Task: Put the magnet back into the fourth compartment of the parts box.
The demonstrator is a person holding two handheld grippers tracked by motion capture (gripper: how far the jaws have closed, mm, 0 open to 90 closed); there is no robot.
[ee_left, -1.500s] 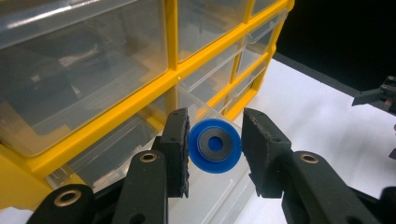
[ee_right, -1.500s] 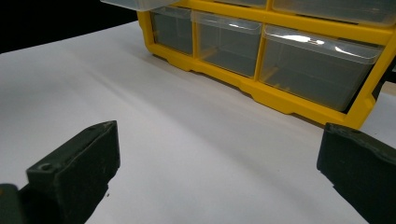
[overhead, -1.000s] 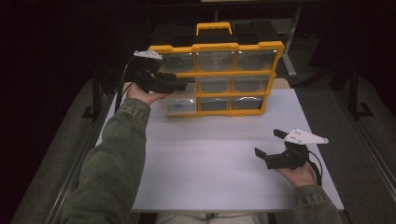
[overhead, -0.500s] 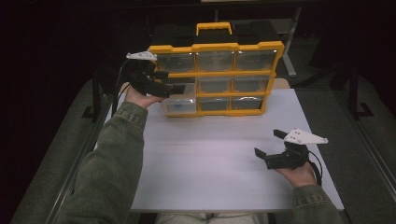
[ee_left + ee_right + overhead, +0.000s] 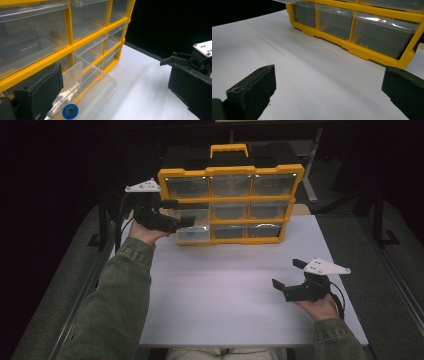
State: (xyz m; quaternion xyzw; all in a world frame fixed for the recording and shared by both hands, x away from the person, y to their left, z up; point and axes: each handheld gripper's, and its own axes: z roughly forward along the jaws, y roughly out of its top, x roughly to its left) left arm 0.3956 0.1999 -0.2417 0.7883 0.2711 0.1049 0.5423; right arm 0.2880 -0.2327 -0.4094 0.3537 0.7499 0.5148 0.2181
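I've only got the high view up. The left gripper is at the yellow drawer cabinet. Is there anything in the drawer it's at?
Observer: Yes. The left gripper view shows that clear drawer pulled out, with a blue ring lying on its floor.
Operator: Is the left gripper clamped on it?
Observer: No. Its jaws have just been opening and now stand wide, with the drawer's front corner between them, unclamped.
Operator: And what does the right gripper face?
Observer: Its view looks across the white table at the cabinet. The bottom-row drawers are shut, and I can make out nothing inside them.
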